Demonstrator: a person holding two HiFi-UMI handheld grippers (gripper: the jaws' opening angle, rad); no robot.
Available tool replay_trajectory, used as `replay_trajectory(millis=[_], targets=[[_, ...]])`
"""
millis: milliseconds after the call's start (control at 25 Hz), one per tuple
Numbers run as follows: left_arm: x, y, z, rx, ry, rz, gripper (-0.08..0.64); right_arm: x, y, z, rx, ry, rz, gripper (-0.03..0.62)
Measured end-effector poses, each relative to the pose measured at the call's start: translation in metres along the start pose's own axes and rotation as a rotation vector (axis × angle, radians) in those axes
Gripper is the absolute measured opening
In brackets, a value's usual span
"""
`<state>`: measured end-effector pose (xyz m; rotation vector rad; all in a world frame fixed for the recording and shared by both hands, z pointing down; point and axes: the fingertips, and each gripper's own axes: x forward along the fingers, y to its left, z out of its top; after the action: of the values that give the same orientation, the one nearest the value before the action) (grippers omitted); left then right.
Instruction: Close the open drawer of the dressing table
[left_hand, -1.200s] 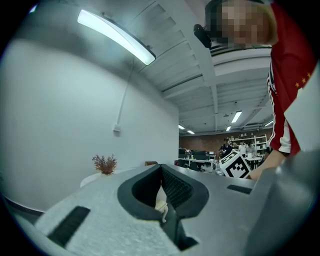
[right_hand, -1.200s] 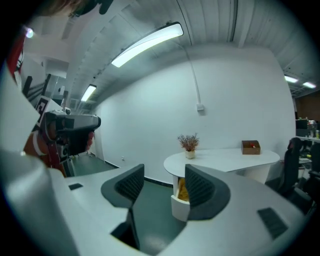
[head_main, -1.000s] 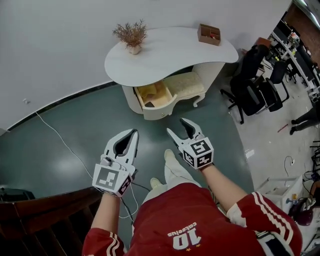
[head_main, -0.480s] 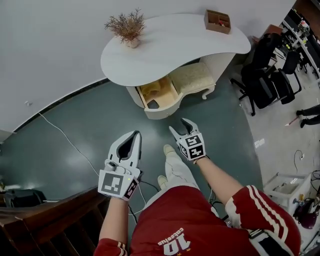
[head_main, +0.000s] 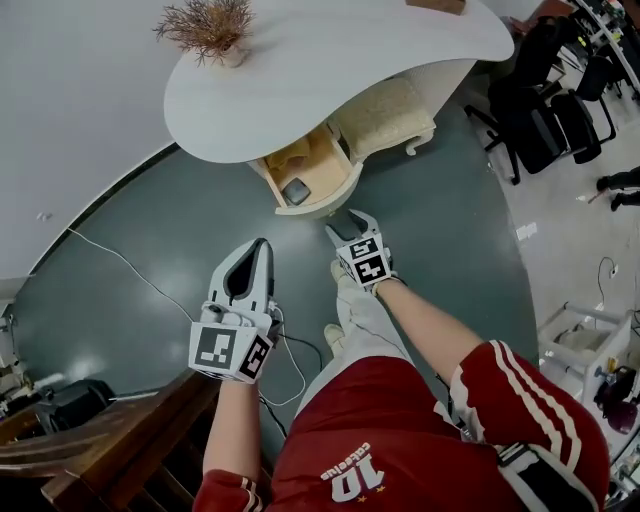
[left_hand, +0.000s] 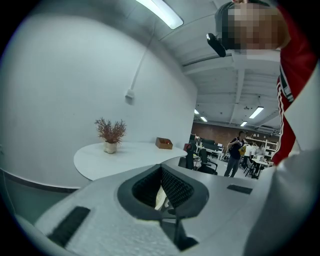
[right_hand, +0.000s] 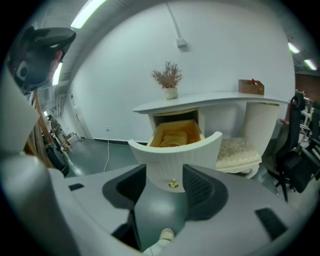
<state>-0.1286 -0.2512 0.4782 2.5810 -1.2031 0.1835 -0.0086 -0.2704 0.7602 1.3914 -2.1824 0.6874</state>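
The white dressing table (head_main: 330, 70) stands against the wall with its drawer (head_main: 310, 185) pulled out. Something tan and a dark thing lie inside it. My right gripper (head_main: 344, 224) hangs just short of the curved drawer front (right_hand: 175, 155). Its jaws are apart and closing, with nothing between them. Straight ahead of them sits the gold knob (right_hand: 173, 184). My left gripper (head_main: 260, 248) is lower left of the drawer over the floor, shut and empty. In the left gripper view, that left gripper (left_hand: 161, 172) points at the tabletop (left_hand: 125, 155).
A dried plant in a pot (head_main: 210, 25) stands on the tabletop. A cushioned stool (head_main: 385, 115) is tucked under the table beside the drawer. Black office chairs (head_main: 545, 110) stand at the right. A white cable (head_main: 130, 270) runs over the green floor, and a wooden rail (head_main: 120, 440) is at lower left.
Both grippers have come forward and down toward the drawer. The right one has closed most of the gap to the drawer front. The table has drawn nearer in the head view.
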Motion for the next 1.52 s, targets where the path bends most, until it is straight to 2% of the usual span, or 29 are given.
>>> replay_trajectory(millis=[160, 320, 480, 640, 720, 760, 800, 840, 1280, 1520], targets=[[0.022, 0.018, -0.025, 0.011, 0.078, 0.044, 0.005, 0.03, -0.01, -0.026, 0.025, 0.053, -0.012, 0.215], [0.036, 0.023, -0.037, -0.005, 0.106, 0.029, 0.005, 0.055, -0.017, -0.044, 0.052, 0.098, -0.014, 0.207], [0.046, 0.025, -0.044, 0.011, 0.143, 0.028, 0.005, 0.072, -0.015, -0.056, 0.017, 0.132, 0.013, 0.201], [0.05, 0.026, -0.053, 0.025, 0.164, 0.02, 0.005, 0.08, -0.022, -0.063, -0.015, 0.156, 0.004, 0.197], [0.05, 0.028, -0.055, 0.018, 0.169, 0.025, 0.005, 0.083, -0.023, -0.063, -0.026, 0.154, -0.003, 0.19], [0.049, 0.029, -0.055, 0.016, 0.17, 0.028, 0.005, 0.084, -0.022, -0.063, -0.033, 0.153, -0.003, 0.171], [0.048, 0.03, -0.056, 0.014, 0.171, 0.032, 0.005, 0.085, -0.022, -0.063, -0.043, 0.155, -0.002, 0.122], [0.046, 0.03, -0.057, 0.013, 0.173, 0.034, 0.005, 0.085, -0.022, -0.063, -0.052, 0.157, -0.001, 0.114], [0.039, 0.032, -0.05, -0.001, 0.156, 0.054, 0.005, 0.087, -0.021, -0.061, -0.046, 0.19, -0.002, 0.107], [0.052, 0.04, -0.038, -0.01, 0.13, 0.08, 0.005, 0.1, -0.024, -0.049, 0.003, 0.156, 0.026, 0.106]])
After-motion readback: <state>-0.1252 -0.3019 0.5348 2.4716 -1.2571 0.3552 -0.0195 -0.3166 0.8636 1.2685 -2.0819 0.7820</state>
